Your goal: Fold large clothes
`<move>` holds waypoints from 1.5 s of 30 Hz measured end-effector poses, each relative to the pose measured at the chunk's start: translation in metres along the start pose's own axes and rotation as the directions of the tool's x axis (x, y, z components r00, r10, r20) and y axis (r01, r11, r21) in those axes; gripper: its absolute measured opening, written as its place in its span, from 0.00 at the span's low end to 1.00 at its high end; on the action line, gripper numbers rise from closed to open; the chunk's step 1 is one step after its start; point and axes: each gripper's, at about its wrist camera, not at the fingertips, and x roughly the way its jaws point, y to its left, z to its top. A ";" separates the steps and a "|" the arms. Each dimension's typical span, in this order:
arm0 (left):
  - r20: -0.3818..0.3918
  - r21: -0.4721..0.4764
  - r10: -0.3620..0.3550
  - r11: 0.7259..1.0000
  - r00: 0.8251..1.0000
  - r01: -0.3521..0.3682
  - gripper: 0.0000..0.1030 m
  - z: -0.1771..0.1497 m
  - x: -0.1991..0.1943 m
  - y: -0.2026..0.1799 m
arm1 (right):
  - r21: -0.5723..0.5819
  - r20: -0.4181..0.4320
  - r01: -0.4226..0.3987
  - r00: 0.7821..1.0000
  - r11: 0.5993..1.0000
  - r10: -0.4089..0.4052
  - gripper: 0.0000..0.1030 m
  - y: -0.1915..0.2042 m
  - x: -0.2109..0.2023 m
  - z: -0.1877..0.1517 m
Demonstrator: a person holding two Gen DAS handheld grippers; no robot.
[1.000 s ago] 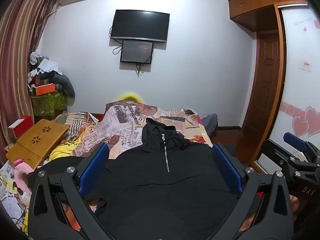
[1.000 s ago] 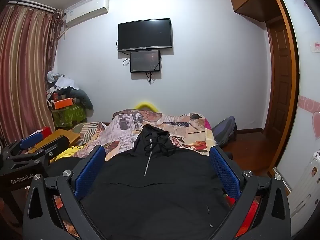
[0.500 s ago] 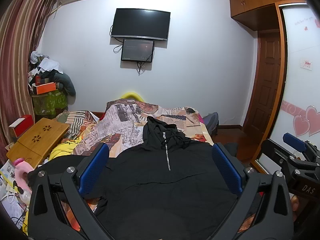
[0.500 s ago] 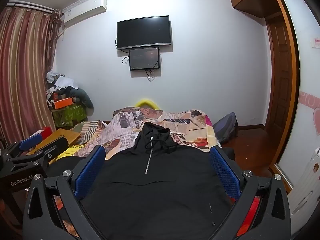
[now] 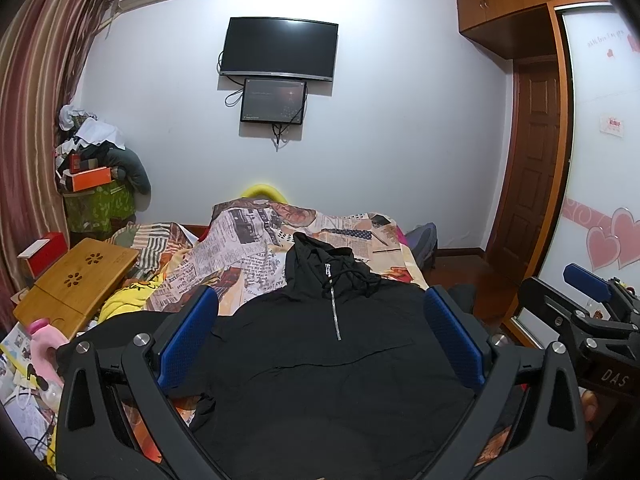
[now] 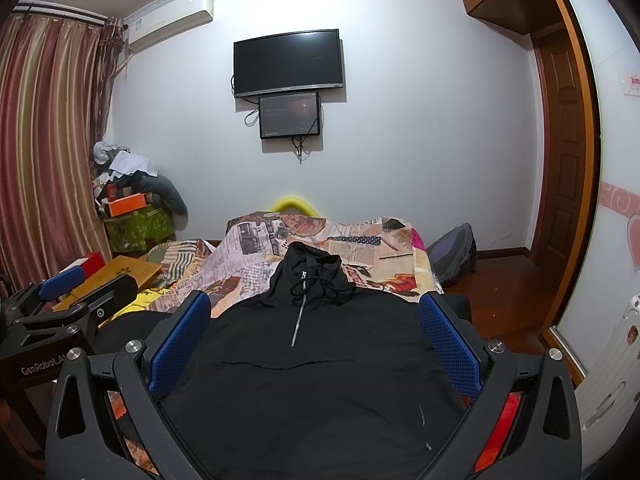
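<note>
A large black hoodie (image 5: 328,368) with a silver half zip lies spread flat, front up, on the bed, hood toward the far wall; it also shows in the right wrist view (image 6: 304,376). My left gripper (image 5: 320,312) is open and empty, held above the hoodie's near part. My right gripper (image 6: 312,312) is open and empty too, above the same area. The right gripper's body shows at the right edge of the left wrist view (image 5: 588,320). The left gripper's body shows at the left edge of the right wrist view (image 6: 60,304).
The bed has a newspaper-print cover (image 5: 248,240). A wooden lap table (image 5: 76,280) and clutter lie at its left. A backpack (image 6: 452,256) sits on the floor at the right. A TV (image 5: 280,48) hangs on the far wall. A wardrobe door (image 5: 600,200) stands at the right.
Both views have tilted slightly, so the room sits a little lower and closer in frame. The hoodie has not moved and both grippers stay open.
</note>
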 end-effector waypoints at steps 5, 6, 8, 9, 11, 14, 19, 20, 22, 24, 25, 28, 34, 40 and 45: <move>-0.003 0.001 -0.003 1.000 1.000 0.003 1.00 -0.001 -0.001 0.001 | -0.002 0.001 0.001 1.000 1.000 -0.001 1.00 0.001 -0.001 -0.002; -0.004 0.001 -0.003 1.000 1.000 0.003 1.00 -0.001 -0.001 0.001 | -0.003 0.001 0.000 1.000 1.000 0.000 1.00 0.001 -0.001 -0.002; -0.004 0.001 -0.003 1.000 1.000 0.003 1.00 -0.002 0.000 0.001 | -0.004 0.001 0.000 1.000 1.000 0.000 1.00 0.001 -0.001 -0.003; -0.004 0.001 -0.003 1.000 1.000 0.003 1.00 -0.001 0.000 0.001 | -0.003 0.000 0.000 1.000 1.000 0.000 1.00 0.001 -0.001 -0.003; -0.004 0.002 -0.003 1.000 1.000 0.003 1.00 -0.002 0.000 0.001 | -0.004 -0.001 0.000 1.000 1.000 0.000 1.00 0.002 -0.002 -0.003; -0.005 0.002 -0.003 1.000 1.000 0.003 1.00 -0.001 0.000 0.000 | -0.004 -0.001 0.000 1.000 1.000 0.000 1.00 0.002 -0.002 -0.004; -0.006 0.003 -0.004 1.000 1.000 0.004 1.00 -0.001 0.000 0.000 | -0.006 -0.001 0.001 1.000 1.000 -0.001 1.00 0.003 -0.003 -0.004; -0.006 0.003 -0.004 1.000 1.000 0.004 1.00 -0.001 0.000 -0.001 | -0.006 -0.001 0.000 1.000 1.000 0.000 1.00 0.002 -0.002 -0.003; -0.008 0.003 -0.005 1.000 1.000 0.005 1.00 -0.001 0.000 0.000 | -0.008 -0.002 0.001 1.000 1.000 -0.001 1.00 0.003 -0.002 -0.004; -0.008 0.003 -0.005 1.000 1.000 0.005 1.00 -0.002 0.000 0.000 | -0.008 -0.004 0.001 1.000 1.000 -0.001 1.00 0.004 -0.002 -0.005; -0.008 0.003 -0.005 1.000 1.000 0.005 1.00 -0.002 0.000 0.000 | -0.008 -0.004 0.001 1.000 1.000 -0.001 1.00 0.004 -0.003 -0.006; -0.010 0.003 -0.006 1.000 1.000 0.006 1.00 -0.002 0.000 0.000 | -0.009 -0.006 0.001 1.000 1.000 -0.001 1.00 0.004 -0.002 -0.003; -0.019 0.003 -0.009 1.000 1.000 0.009 1.00 -0.004 0.002 0.001 | -0.008 -0.009 0.002 1.000 1.000 -0.003 1.00 0.004 -0.001 -0.004; -0.024 0.003 -0.006 1.000 1.000 0.006 1.00 -0.003 0.005 0.001 | -0.004 -0.018 0.002 1.000 1.000 -0.003 1.00 0.002 0.002 -0.003; -0.033 -0.003 -0.004 1.000 0.999 0.004 1.00 -0.005 0.007 0.001 | -0.004 -0.024 0.003 1.000 1.000 -0.003 1.00 0.000 0.004 -0.002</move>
